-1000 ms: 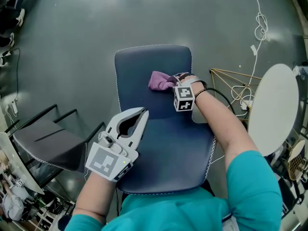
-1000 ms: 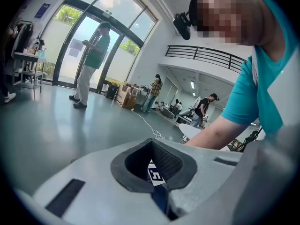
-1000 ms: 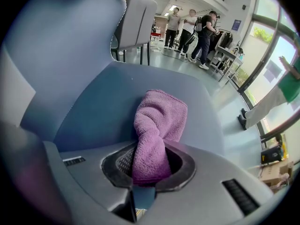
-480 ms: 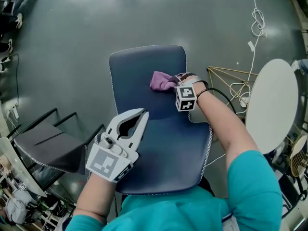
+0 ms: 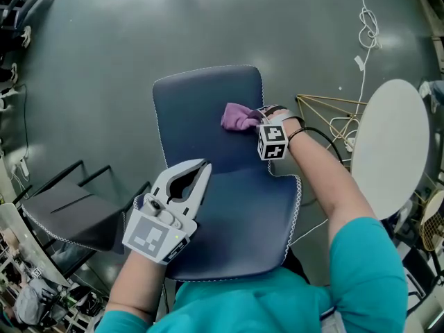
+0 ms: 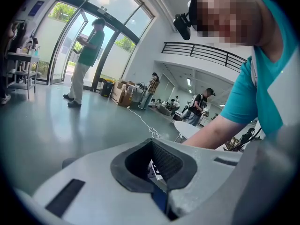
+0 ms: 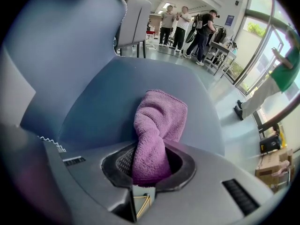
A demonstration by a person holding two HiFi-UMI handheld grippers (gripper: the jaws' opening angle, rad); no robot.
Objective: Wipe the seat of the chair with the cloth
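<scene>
A dark blue chair [image 5: 208, 109] stands below me, its seat [image 7: 108, 102] facing up. My right gripper [image 5: 258, 120] is shut on a purple cloth [image 5: 239, 116], which lies bunched on the seat near its right edge. The right gripper view has the cloth [image 7: 157, 125] squeezed between the jaws and spread onto the blue seat beyond. My left gripper [image 5: 198, 168] hovers over the left front part of the chair, jaws together and empty. In the left gripper view, that gripper [image 6: 157, 184] points out across the room.
A white round table [image 5: 388, 151] stands right of the chair, with a gold wire frame [image 5: 326, 113] and white cables [image 5: 364, 26] on the grey floor. A dark chair [image 5: 69, 203] sits at the left. Several people stand farther off in the hall.
The right gripper has slid the purple cloth slightly to the right on the seat. The left gripper has stayed where it was.
</scene>
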